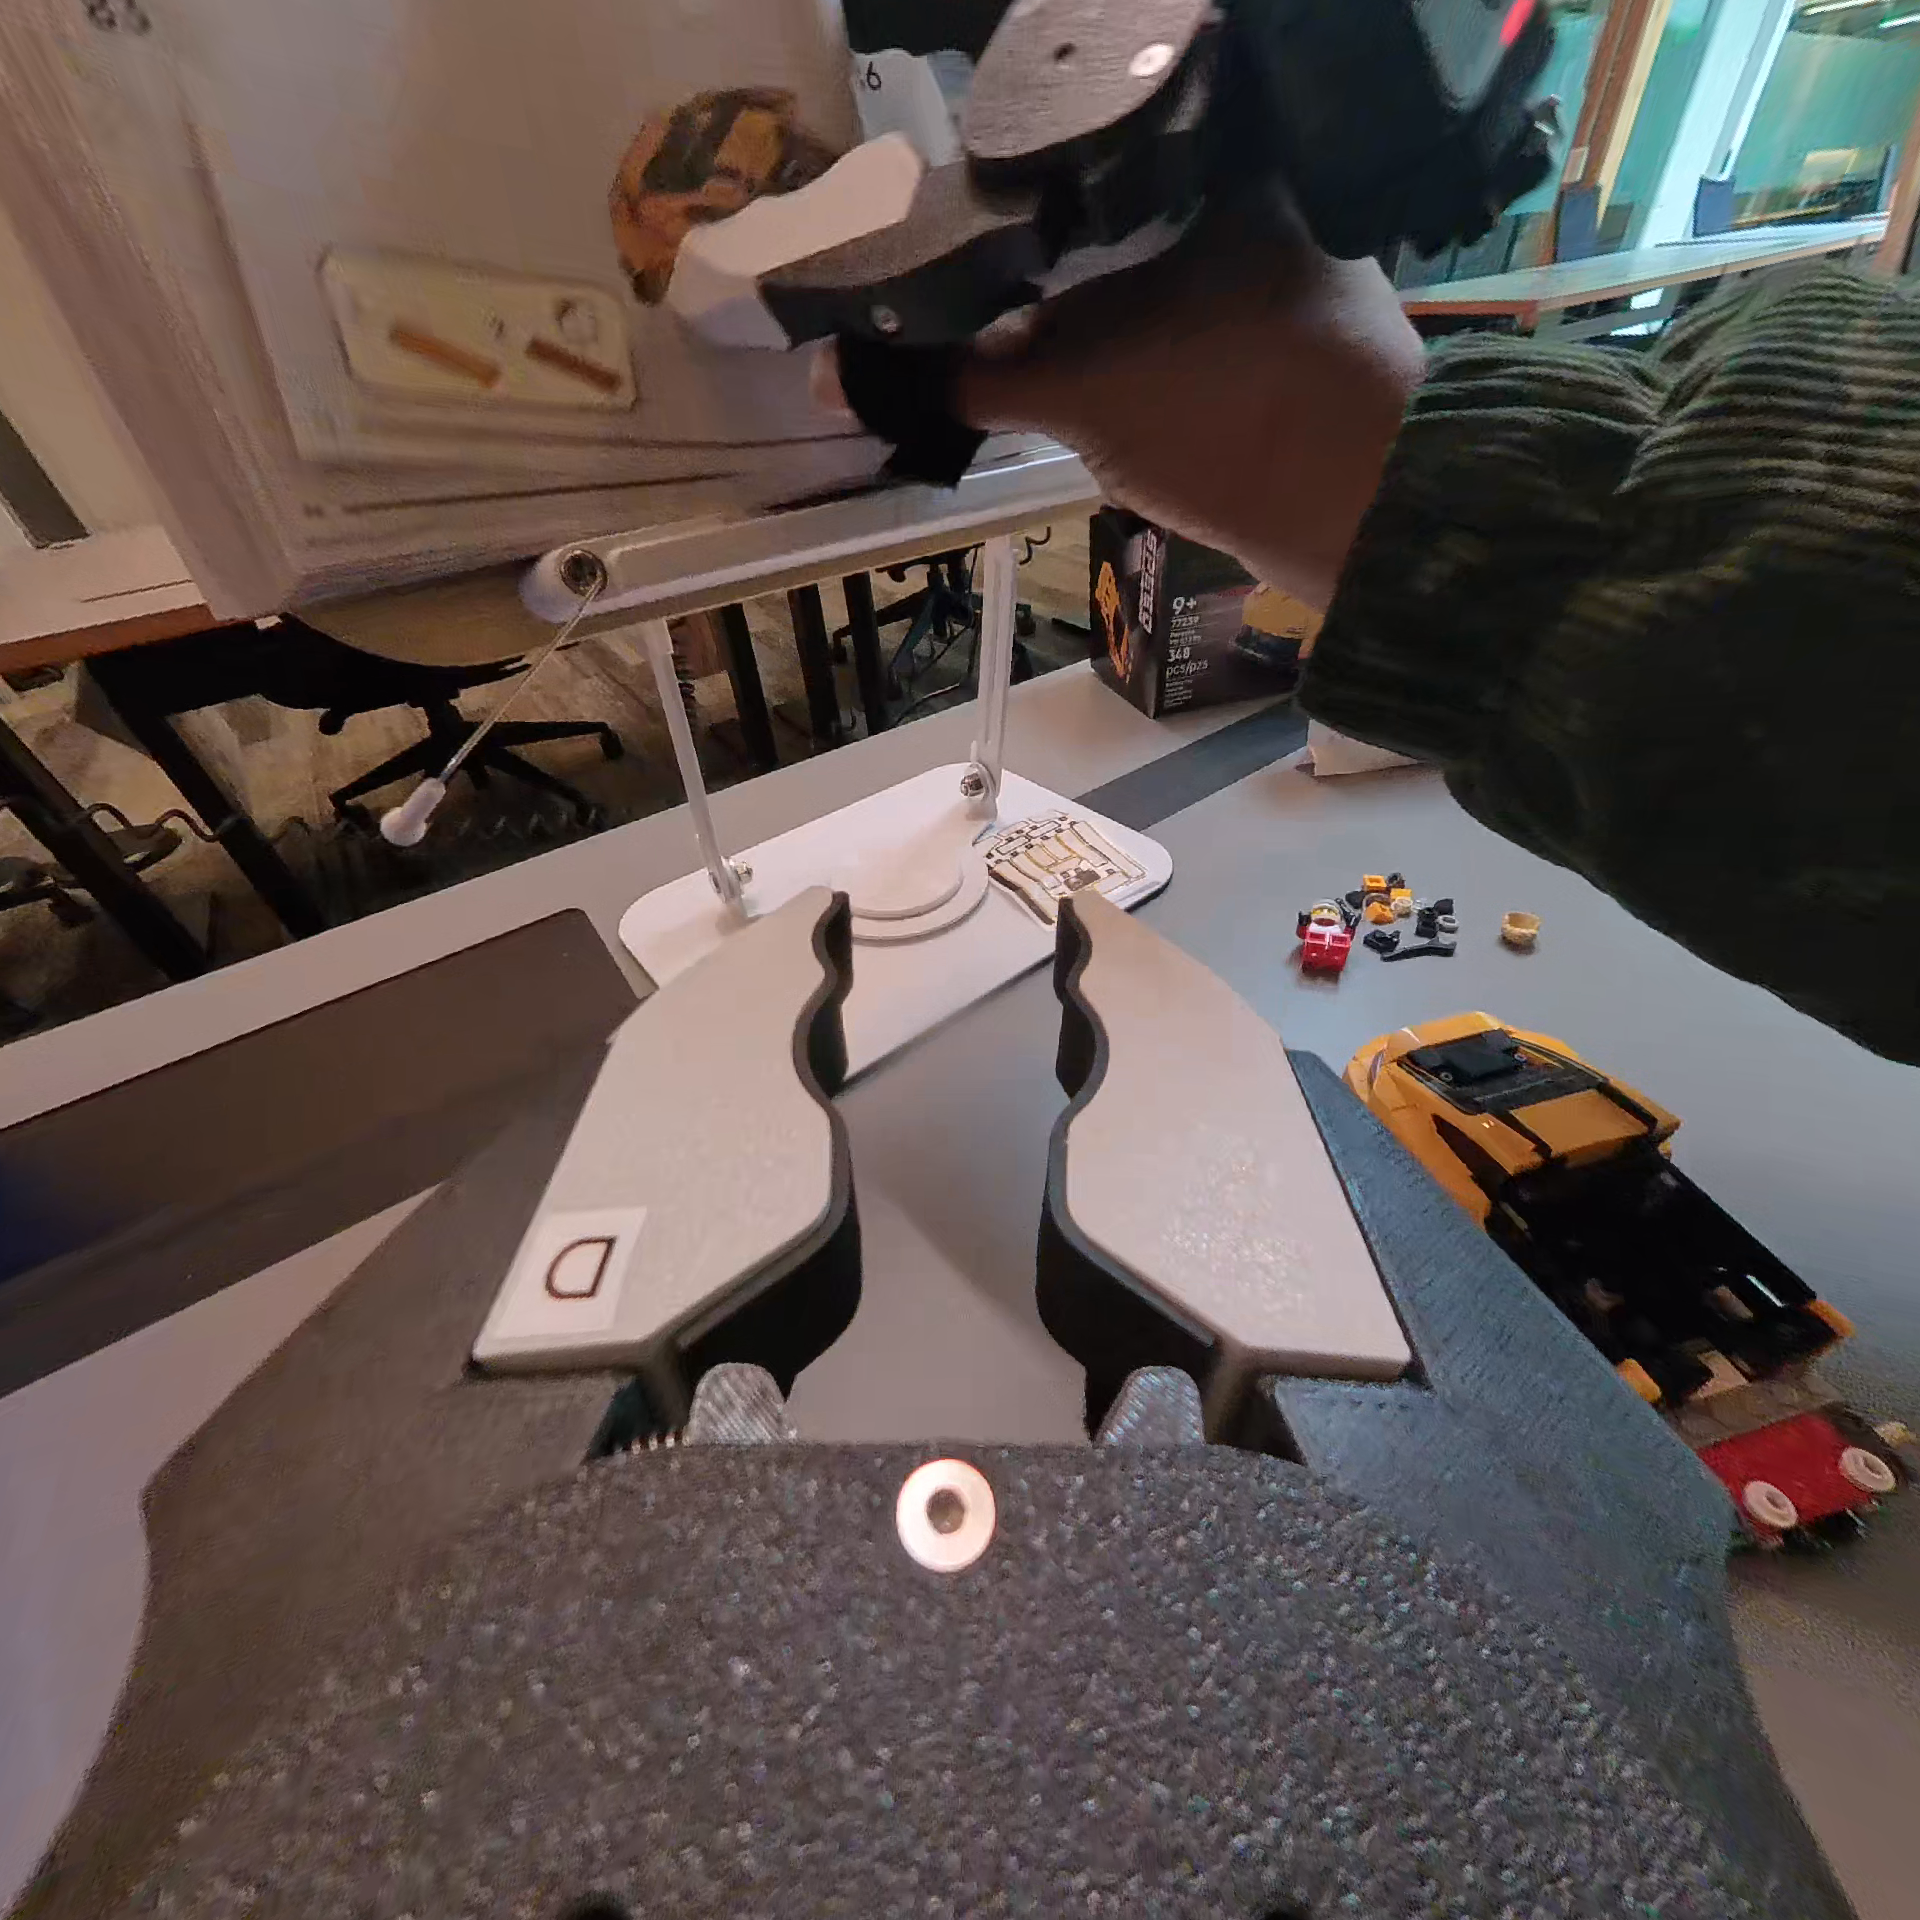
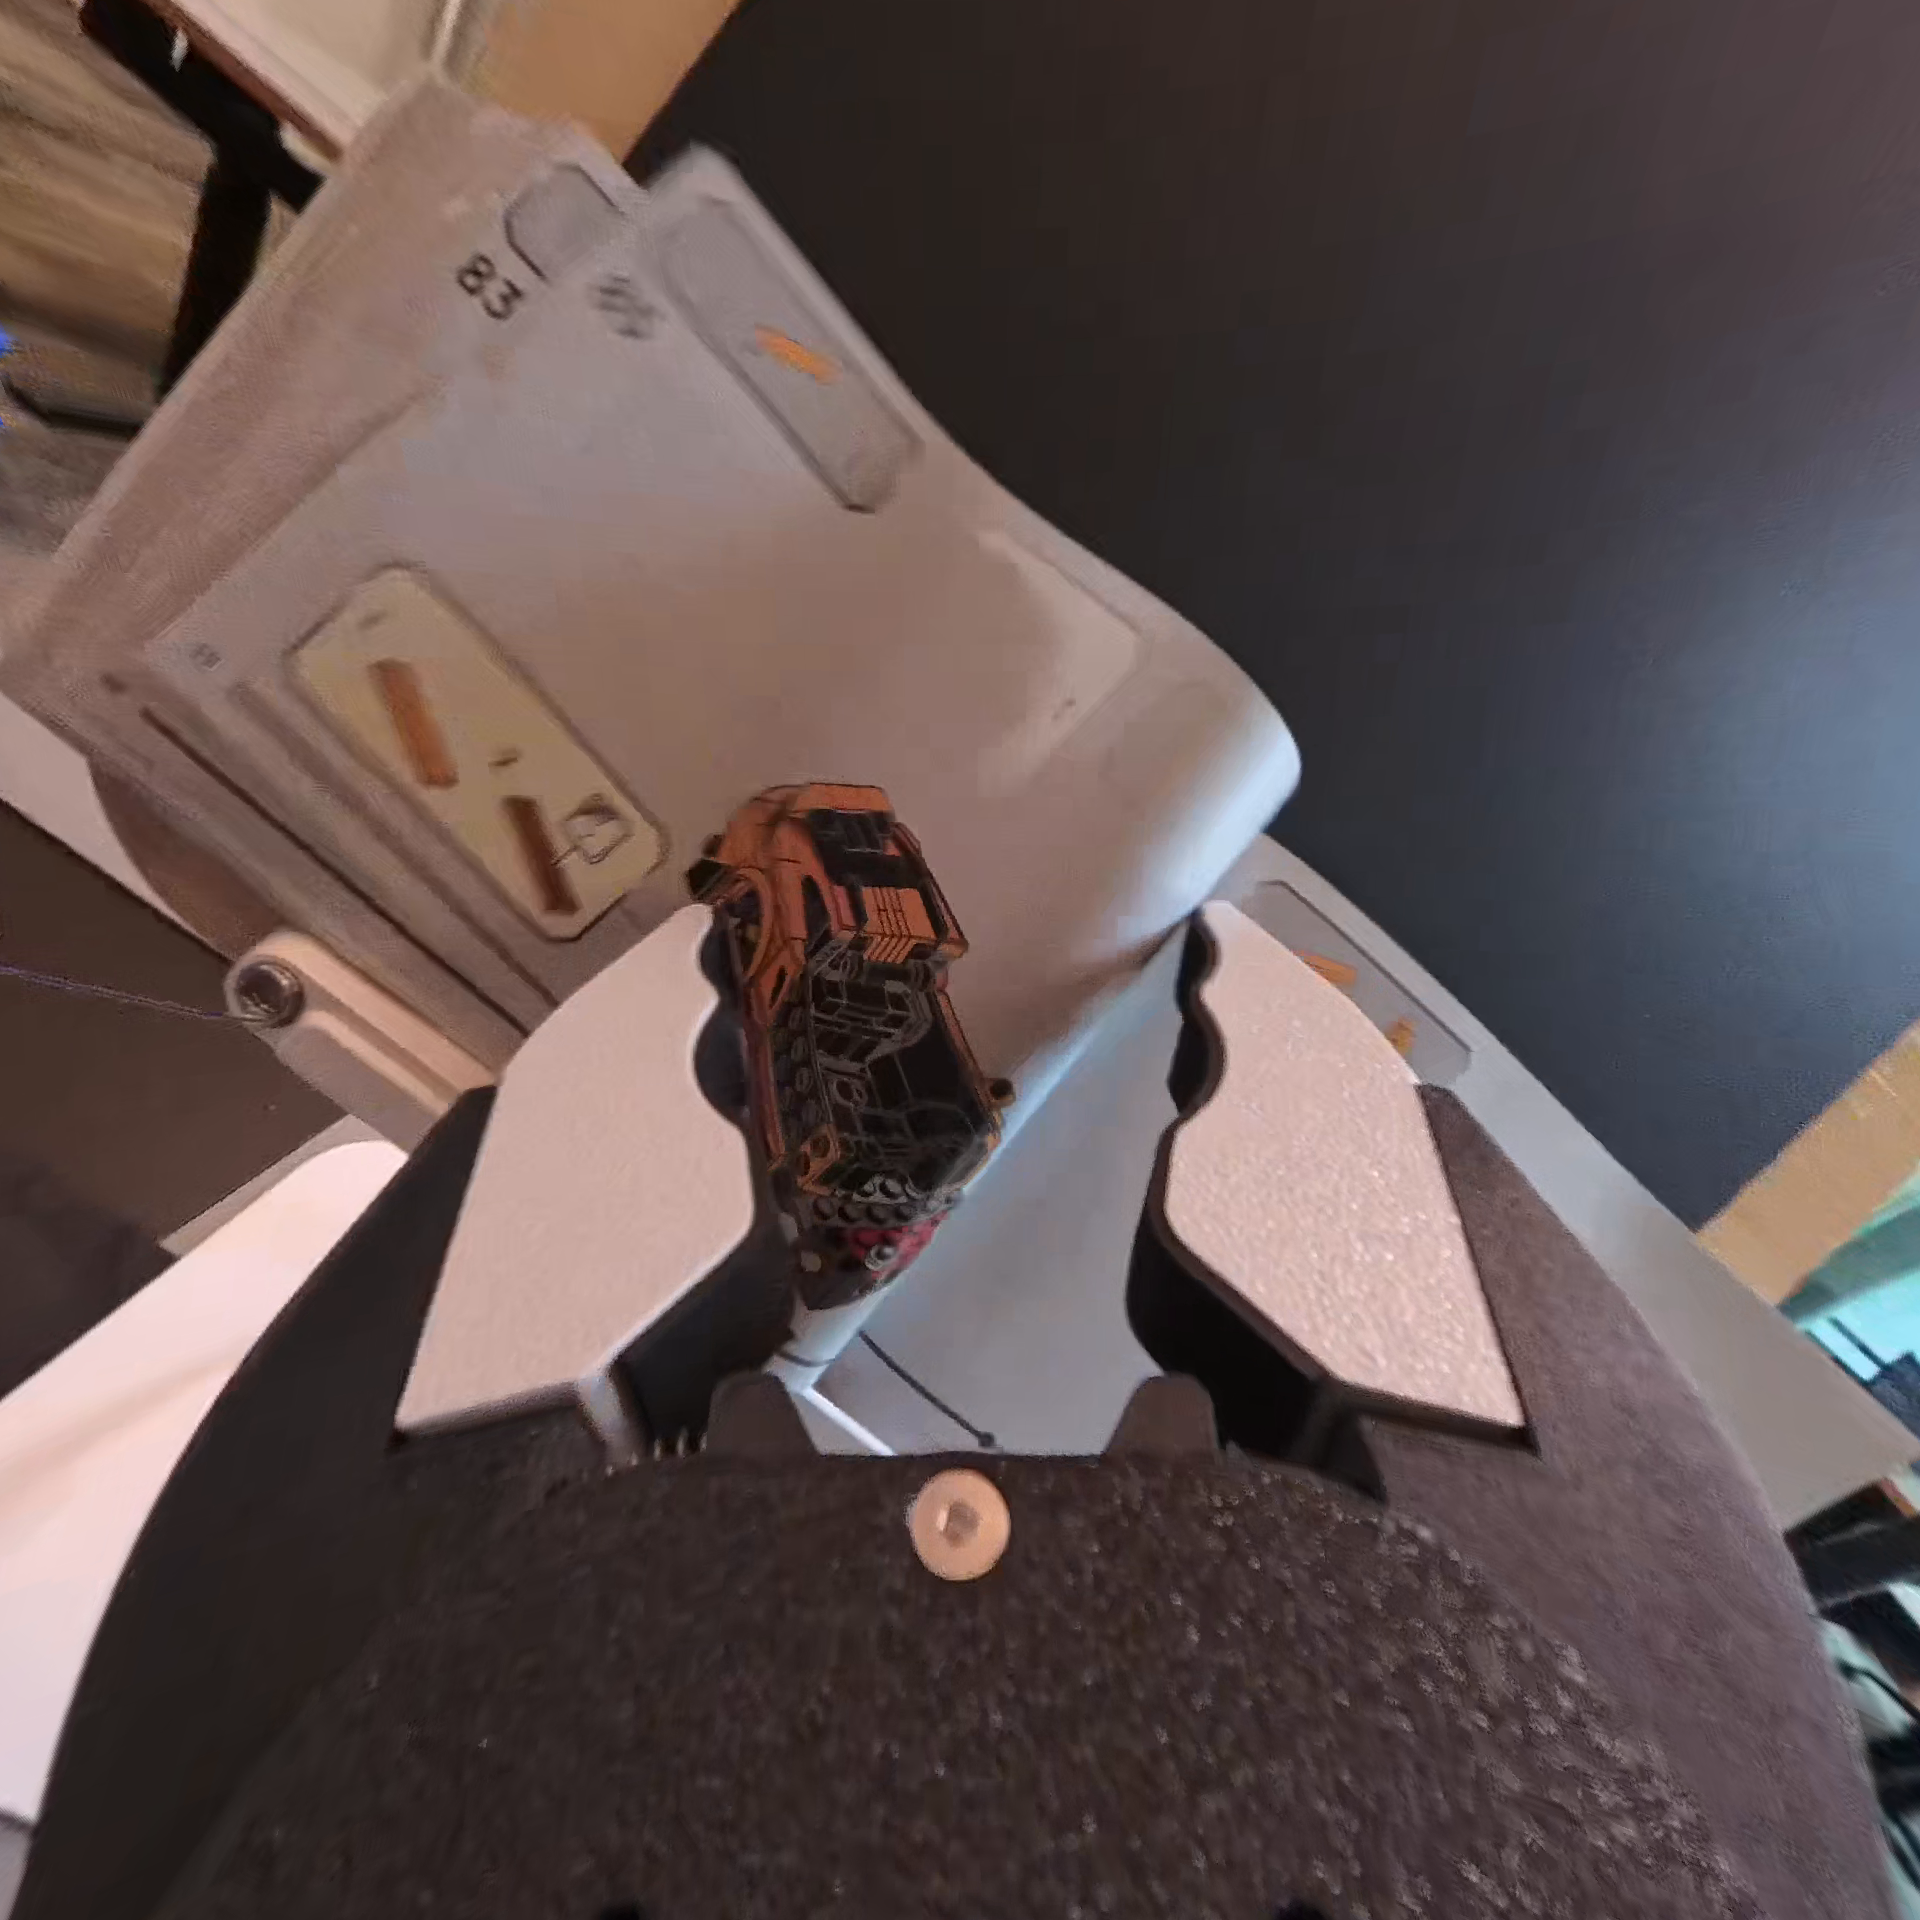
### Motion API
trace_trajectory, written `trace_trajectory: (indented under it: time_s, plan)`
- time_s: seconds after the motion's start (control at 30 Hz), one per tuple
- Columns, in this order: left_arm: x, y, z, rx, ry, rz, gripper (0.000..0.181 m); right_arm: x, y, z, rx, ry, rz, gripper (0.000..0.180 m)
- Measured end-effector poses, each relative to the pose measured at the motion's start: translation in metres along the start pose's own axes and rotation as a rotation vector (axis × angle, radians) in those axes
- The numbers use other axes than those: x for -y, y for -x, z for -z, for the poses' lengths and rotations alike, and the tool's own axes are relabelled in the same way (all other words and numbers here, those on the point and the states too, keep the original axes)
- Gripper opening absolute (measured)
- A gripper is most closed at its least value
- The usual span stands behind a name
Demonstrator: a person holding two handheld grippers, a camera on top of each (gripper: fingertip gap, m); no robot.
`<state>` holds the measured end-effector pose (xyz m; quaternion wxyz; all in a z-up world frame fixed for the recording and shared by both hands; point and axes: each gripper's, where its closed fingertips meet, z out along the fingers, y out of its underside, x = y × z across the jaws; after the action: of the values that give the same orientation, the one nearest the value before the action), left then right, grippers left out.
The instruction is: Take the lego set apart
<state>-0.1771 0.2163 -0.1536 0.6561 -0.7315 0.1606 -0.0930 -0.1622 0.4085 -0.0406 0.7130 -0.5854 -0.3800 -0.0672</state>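
- Left gripper (image 1: 954, 914) hangs low over the grey table (image 1: 1351, 810), its fingers spread apart and holding nothing.
- Toy car (image 1: 1558, 1174), yellow and black, sits on the table to the right of those fingers, just beside the gripper's body and not between the fingers. Its long axis runs on a slant, yellow end farther off, red end nearer the camera.
- Right gripper (image 2: 945, 935) is raised well above the table at the instruction booklet (image 1: 468, 260). Its fingers are parted with a curled page between them, not pinched. The car there is only a printed picture on the page.
- By my reading, the left gripper is much the nearer to the car. It would have to swing right and turn across the car's length to grasp it.
- Counts: two grippers, one car, one booklet, one white stand (image 1: 810, 831) bearing it, one dark box (image 1: 1174, 623) at the far edge.
- Loose pieces (image 1: 1382, 920) lie in one small cluster beyond the car, too small to count surely, with one tan piece (image 1: 1520, 928) just apart.
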Motion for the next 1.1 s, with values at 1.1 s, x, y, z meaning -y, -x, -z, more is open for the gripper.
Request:
trace_trajectory:
  time_s: [1.1]
  plan:
    - [0.015, -0.037, -0.06, -0.18, 0.04, 0.076, 0.038, -0.081, -0.087, 0.059, 0.282, -0.126, -0.527, 0.021]
